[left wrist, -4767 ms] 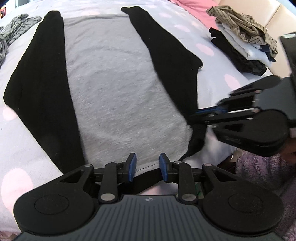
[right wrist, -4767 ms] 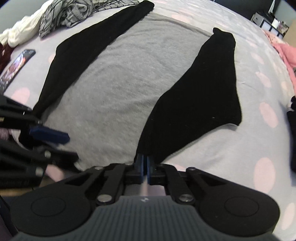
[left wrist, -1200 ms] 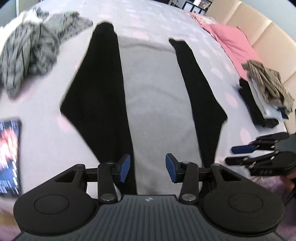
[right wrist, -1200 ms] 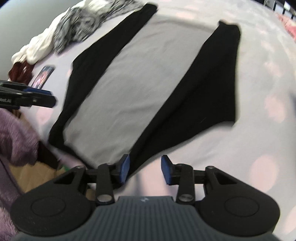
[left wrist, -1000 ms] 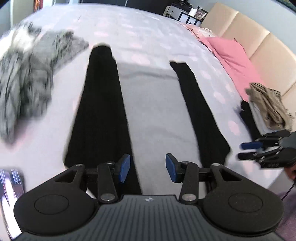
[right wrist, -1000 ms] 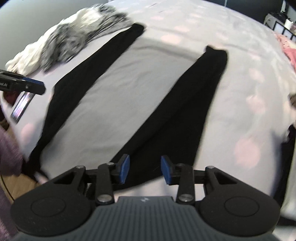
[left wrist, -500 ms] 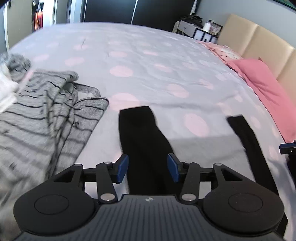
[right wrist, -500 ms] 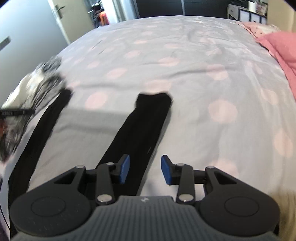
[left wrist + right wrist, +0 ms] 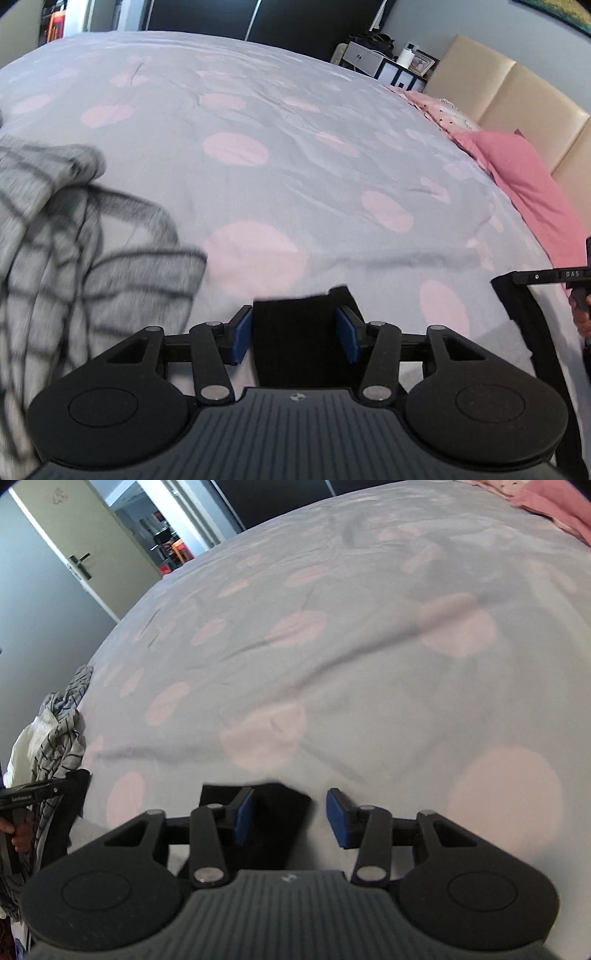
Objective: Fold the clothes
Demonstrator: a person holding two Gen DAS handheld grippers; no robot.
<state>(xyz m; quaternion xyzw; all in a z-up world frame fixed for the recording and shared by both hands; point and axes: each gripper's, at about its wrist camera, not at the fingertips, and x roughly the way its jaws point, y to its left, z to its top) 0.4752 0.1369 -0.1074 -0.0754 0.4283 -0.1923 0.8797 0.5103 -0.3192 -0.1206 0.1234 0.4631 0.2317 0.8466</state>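
A grey shirt with black sleeves lies flat on the bed. In the left wrist view my left gripper [image 9: 294, 334] is open, with the cuff end of one black sleeve [image 9: 295, 332] lying between its blue pads. The other black sleeve [image 9: 524, 314] shows at the right edge, by the right gripper's tip [image 9: 546, 276]. In the right wrist view my right gripper [image 9: 290, 816] is open over the end of that black sleeve [image 9: 280, 805], which lies nearer the left pad. Neither gripper holds anything.
The bed cover [image 9: 295, 147] is pale lilac with pink dots. A grey striped garment pile [image 9: 66, 240] lies at the left; it also shows in the right wrist view [image 9: 59, 746]. A pink pillow [image 9: 524, 170] and beige headboard [image 9: 517, 92] are at the right.
Both grippers have moved forward along the shirt from its hem to the far ends of the sleeves and dropped lower. The right gripper, shut earlier, has opened. The shirt lies as before.
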